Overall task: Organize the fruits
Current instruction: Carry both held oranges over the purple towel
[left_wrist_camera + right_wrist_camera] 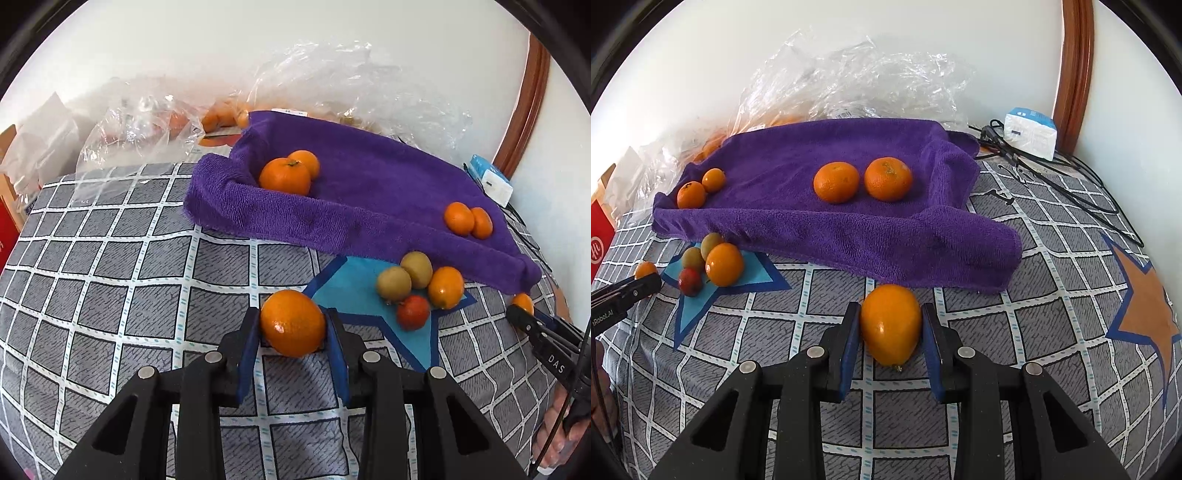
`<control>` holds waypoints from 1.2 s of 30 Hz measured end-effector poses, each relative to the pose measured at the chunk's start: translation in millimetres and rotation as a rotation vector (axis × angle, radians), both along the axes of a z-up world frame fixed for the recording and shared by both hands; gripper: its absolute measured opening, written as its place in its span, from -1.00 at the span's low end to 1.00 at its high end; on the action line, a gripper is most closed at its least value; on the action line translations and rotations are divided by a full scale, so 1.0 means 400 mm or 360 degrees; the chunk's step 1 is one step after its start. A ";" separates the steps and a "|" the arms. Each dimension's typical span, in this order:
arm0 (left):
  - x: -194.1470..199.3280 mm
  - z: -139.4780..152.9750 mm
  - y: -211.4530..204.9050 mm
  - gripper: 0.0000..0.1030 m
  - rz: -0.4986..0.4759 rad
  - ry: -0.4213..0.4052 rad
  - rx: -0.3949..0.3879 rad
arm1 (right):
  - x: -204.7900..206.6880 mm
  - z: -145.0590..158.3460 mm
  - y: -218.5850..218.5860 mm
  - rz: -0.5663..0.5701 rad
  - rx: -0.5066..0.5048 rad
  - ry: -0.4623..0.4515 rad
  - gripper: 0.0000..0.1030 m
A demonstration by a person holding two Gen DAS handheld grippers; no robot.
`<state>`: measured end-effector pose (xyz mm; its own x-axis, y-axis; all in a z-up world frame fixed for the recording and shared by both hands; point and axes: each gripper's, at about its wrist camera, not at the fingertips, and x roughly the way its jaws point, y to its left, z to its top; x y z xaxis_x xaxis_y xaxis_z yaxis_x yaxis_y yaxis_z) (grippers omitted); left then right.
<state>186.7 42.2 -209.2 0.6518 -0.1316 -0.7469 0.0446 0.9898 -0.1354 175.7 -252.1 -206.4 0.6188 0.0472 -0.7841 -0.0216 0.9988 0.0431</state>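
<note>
The left gripper [293,325] pinches a round mandarin [292,322] between its blue pads, holding it over the grey checked cloth [110,277], just near and left of the blue star patch [369,288]. The right gripper [891,325] is clamped on an oval orange fruit [891,324], its stem end pointing toward the camera, just in front of the near edge of the purple towel [849,229].

On the towel, two mandarins [836,182] lie side by side and almost touching near the middle, and a smaller pair [691,194] sits touching at the far left corner, against the raised fold. On the blue star patch, a small cluster rests close together: two green-brown fruits [393,283], one orange fruit [446,287] and one small red fruit [413,312].

In the left wrist view, the right gripper's tip appears at the right edge with its fruit. Behind the towel, crumpled clear plastic bags [857,81] lie against the white wall. A white and blue box [1030,134] and black cables [1071,184] sit at the far right, beside a brown wooden frame [1075,74].
</note>
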 end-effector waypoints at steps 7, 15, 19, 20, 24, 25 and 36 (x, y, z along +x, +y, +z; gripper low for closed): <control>-0.014 -0.002 0.035 -0.38 0.0009 -0.0035 -0.0145 | -0.001 -0.001 -0.002 -0.0001 0.0003 -0.0005 -0.38; -0.034 0.015 0.036 -0.38 0.0034 -0.0111 -0.0144 | -0.009 0.004 -0.003 0.0024 0.0043 -0.0028 -0.38; -0.035 0.018 0.040 -0.38 0.0038 -0.0117 -0.0156 | -0.010 0.004 -0.004 0.0031 0.0054 -0.0032 -0.38; -0.035 0.018 0.040 -0.38 0.0034 -0.0119 -0.0163 | -0.010 0.004 -0.005 0.0034 0.0060 -0.0035 -0.38; -0.042 0.024 0.040 -0.38 0.0032 -0.0147 -0.0162 | -0.015 0.008 -0.006 0.0046 0.0074 -0.0055 -0.38; -0.044 0.025 0.039 -0.38 0.0033 -0.0152 -0.0157 | -0.015 0.008 -0.006 0.0047 0.0073 -0.0057 -0.38; -0.052 0.030 0.038 -0.38 0.0057 -0.0170 -0.0155 | -0.018 0.011 -0.011 0.0047 0.0101 -0.0072 -0.38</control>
